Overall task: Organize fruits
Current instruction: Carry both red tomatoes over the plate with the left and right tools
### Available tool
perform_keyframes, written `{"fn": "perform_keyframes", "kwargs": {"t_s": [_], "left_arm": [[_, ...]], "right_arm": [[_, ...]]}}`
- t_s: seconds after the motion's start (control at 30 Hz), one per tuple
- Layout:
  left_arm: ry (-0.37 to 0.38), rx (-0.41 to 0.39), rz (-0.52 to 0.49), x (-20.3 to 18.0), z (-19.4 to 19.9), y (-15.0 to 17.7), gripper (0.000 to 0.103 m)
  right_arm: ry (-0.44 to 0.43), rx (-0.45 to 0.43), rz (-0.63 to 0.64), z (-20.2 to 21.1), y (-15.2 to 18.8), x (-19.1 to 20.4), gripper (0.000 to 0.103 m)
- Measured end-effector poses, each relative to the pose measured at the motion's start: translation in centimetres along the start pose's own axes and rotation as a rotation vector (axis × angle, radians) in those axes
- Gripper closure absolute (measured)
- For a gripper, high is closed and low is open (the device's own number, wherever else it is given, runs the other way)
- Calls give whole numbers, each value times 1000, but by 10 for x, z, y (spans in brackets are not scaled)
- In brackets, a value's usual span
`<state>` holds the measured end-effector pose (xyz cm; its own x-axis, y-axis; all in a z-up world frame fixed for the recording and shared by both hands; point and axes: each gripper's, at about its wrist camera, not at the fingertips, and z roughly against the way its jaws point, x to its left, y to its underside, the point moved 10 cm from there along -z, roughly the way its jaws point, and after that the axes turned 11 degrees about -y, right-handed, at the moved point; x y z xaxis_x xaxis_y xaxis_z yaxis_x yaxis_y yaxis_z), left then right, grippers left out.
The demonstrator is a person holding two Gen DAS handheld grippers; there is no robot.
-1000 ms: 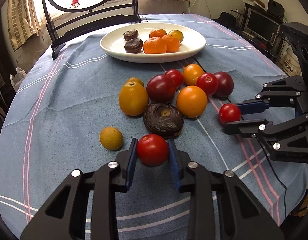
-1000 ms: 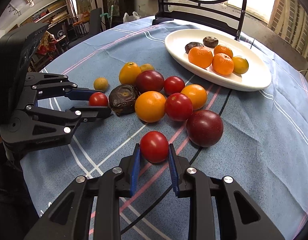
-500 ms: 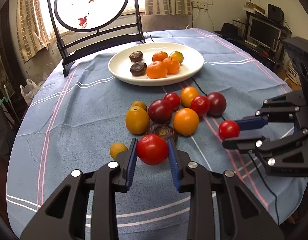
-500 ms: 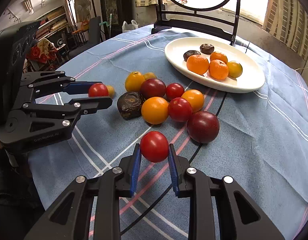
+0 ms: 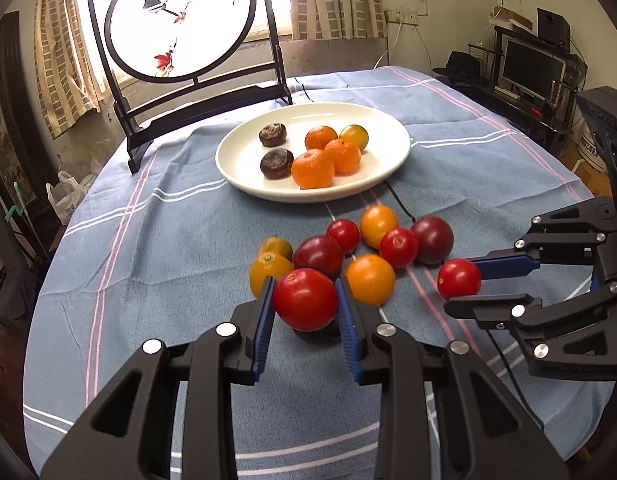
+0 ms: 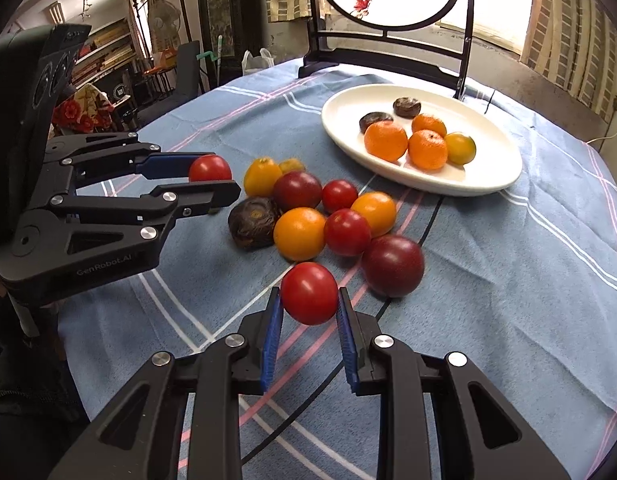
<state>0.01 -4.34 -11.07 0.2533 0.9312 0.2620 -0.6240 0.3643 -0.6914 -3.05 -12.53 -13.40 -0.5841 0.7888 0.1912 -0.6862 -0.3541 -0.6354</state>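
Note:
My left gripper [image 5: 305, 304] is shut on a red tomato [image 5: 305, 299] and holds it above the cloth; it also shows in the right wrist view [image 6: 212, 178]. My right gripper [image 6: 309, 300] is shut on another red tomato [image 6: 309, 293], also lifted; it shows at the right of the left wrist view [image 5: 464, 286]. A cluster of red, orange and dark fruits [image 5: 370, 278] lies on the blue tablecloth between the grippers and a white plate [image 5: 236, 160]. The plate holds oranges [image 5: 313, 168] and two dark fruits [image 5: 276, 163].
A black stand with a round painted screen [image 5: 180, 20] stands at the table's far edge behind the plate. A thin black cable [image 5: 398, 200] runs across the cloth by the plate. A dark wrinkled fruit [image 6: 254, 222] lies at the cluster's left in the right wrist view.
Both grippers have risen from the cloth with their tomatoes held. The views have tilted up and back, so the plate and screen show lower in the frames.

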Motion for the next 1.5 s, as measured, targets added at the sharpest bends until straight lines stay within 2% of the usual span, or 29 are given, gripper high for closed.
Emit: {"fn": "perform_keyframes", "kwargs": {"t_s": [0.4,0.73,0.93,1.2,1.47,1.5], "left_arm": [[-69,-82,6,19,-14,-71,73],[-75,-73,52,39,-60,-120,73],[-72,-32,78,47,-90,-127,73],[-51,20,97,38,-124,-137,73],[-62,42,68,26,-145,-140,72],[-66,40,65,26,-146,-141,70]], "right_arm": [[56,-124,-3,24,-67,-36,76],[104,-164,-55,11,-115,-90,76],[125,-164,-112,-6,-129,-124,76],[151,-145,-175,-37,-156,-156,76],[187,-87,-225,-63,-159,-185,74],[185,-84,-230,-65,-159,-186,74]]}}
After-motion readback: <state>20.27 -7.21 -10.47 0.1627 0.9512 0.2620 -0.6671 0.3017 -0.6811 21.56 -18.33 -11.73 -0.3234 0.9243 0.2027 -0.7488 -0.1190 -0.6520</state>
